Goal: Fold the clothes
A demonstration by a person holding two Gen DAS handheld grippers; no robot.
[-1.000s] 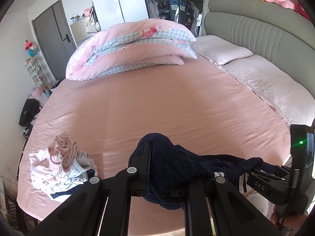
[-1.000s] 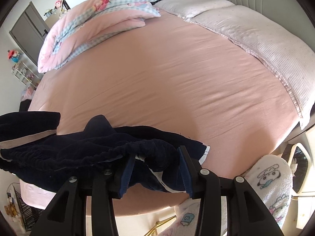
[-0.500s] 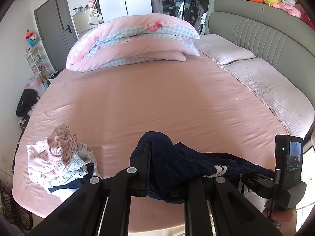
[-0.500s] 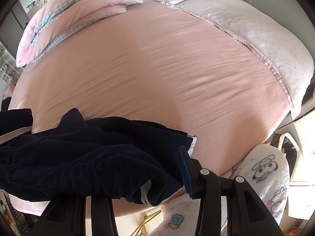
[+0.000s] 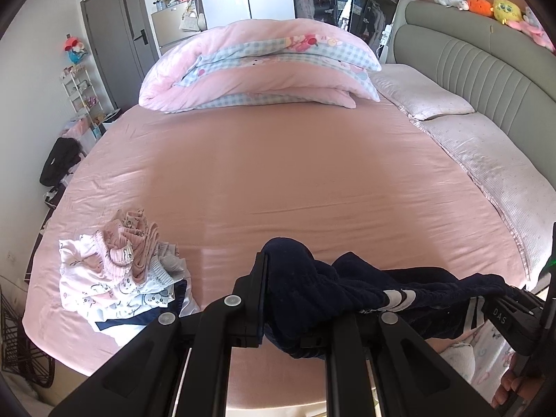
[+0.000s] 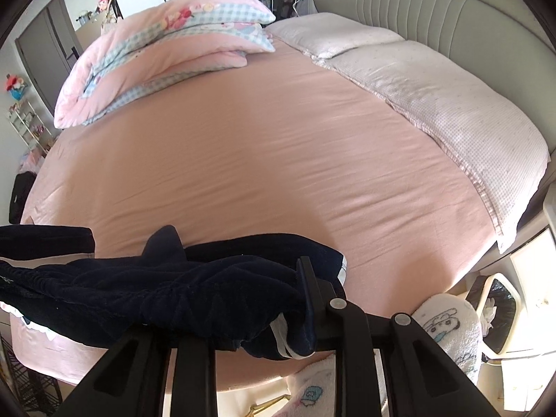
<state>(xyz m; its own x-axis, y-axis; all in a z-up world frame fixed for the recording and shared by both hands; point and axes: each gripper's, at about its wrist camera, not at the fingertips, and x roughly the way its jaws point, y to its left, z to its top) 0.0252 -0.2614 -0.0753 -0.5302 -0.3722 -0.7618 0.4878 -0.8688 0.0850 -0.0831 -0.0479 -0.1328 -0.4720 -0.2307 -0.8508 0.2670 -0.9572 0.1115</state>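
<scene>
Navy plush garment (image 5: 347, 288), judged soft, light and floppy, hangs bunched above the bed (image 5: 278, 180) between left claw (image 5: 299, 299), clamped on it, and right claw (image 6: 243, 309), closing on its striped waistband, the best hold.

Our left claw (image 5: 295, 299) is matte black with silver screws; beside it, our right claw (image 5: 500, 316) reads "DAS"; our sleeves (image 6: 448, 326) are fleecy white, cartoon-printed.

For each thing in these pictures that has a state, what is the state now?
Navy garment: bunched, held up over the bed edge between both tongs.
Left tongs: shut on the navy garment.
Right tongs: closing, navy garment between them.
Pile of small clothes: unfolded, heaped on the sheet.
Pink quilt: folded, at the far side.
Two pillows: flat by the headboard.
Grey door: closed.
</scene>
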